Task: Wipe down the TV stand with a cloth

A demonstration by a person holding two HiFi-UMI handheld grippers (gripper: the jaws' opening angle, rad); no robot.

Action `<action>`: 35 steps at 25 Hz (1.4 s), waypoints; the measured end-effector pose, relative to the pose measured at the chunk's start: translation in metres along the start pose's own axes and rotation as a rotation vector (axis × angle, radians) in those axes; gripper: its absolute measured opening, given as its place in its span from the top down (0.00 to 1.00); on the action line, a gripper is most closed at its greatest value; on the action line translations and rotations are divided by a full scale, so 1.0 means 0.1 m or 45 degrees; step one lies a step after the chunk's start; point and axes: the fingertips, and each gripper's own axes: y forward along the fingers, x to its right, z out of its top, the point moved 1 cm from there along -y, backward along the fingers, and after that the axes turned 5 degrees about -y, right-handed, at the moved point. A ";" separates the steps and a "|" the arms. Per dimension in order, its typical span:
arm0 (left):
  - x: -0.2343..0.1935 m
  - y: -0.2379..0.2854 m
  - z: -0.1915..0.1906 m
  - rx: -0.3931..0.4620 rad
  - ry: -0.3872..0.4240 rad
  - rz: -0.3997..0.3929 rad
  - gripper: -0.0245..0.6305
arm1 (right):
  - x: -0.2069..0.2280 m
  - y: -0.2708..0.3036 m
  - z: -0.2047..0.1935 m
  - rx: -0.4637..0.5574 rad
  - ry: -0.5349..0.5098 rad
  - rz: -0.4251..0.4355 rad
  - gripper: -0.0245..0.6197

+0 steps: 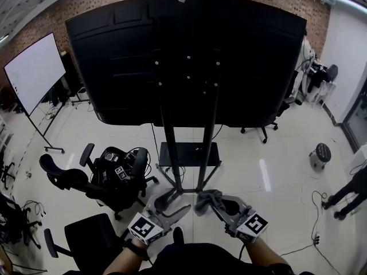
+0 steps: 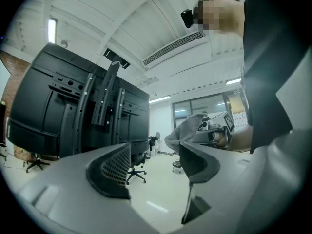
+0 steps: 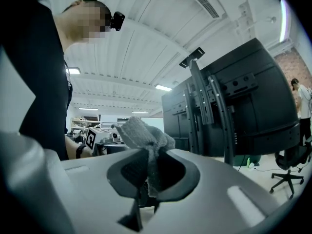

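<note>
Cloth in right tongs; left tongs agape.

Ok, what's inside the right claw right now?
A grey cloth, pinched in the right claw and bunching out above the jaws. Its lower end is hidden between them.

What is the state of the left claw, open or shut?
Open. In the left gripper view, the left claw has its jaws apart, with nothing held between them.
</note>
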 end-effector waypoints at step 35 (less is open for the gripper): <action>-1.72 1.12 1.82 0.232 0.345 -0.238 0.45 | 1.56 1.73 1.81 0.162 -0.686 0.021 0.91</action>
